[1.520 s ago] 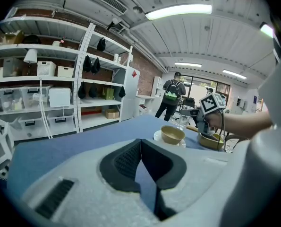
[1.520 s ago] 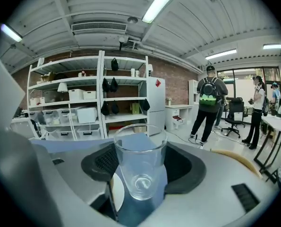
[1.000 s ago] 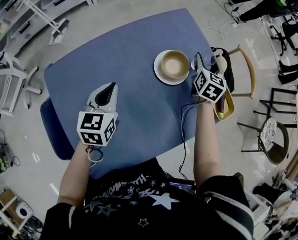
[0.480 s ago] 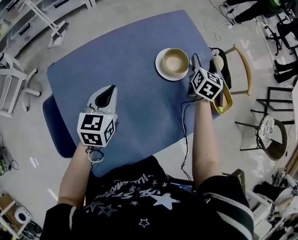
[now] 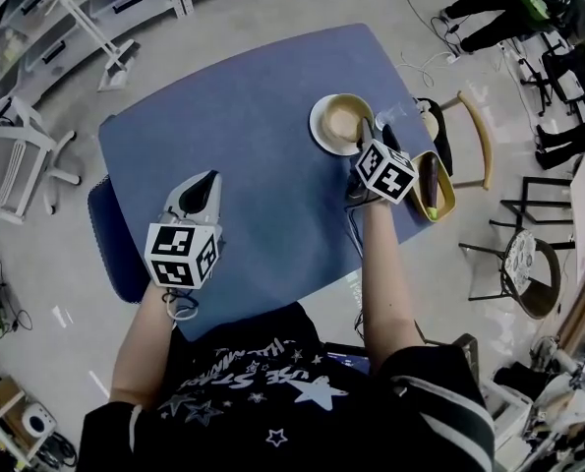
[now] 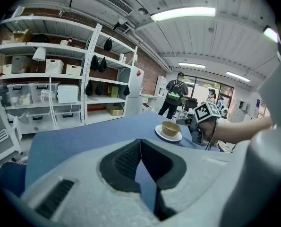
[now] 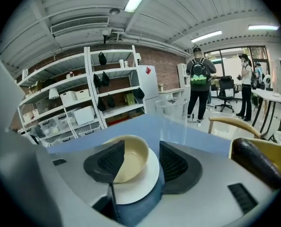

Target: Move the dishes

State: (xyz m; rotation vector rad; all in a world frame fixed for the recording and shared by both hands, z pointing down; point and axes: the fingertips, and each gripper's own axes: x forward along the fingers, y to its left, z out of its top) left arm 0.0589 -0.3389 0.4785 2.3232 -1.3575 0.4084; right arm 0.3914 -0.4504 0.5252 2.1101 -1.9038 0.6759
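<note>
The table (image 5: 243,136) is blue. On it the plate (image 5: 319,138) is white, and the bowl (image 5: 343,118) is a creamy yellow-brown. The left gripper (image 5: 211,175) and the right gripper (image 5: 363,136) are pale grey, with black bumpy pads (image 7: 175,167). Each one has a white cube (image 5: 182,254) with black square marks. The person's shirt (image 5: 272,391) is black with white stars. The floor (image 5: 66,264) is grey. The shelves (image 6: 60,70) are white, and the brick wall (image 6: 149,74) behind them is red-brown.
</note>
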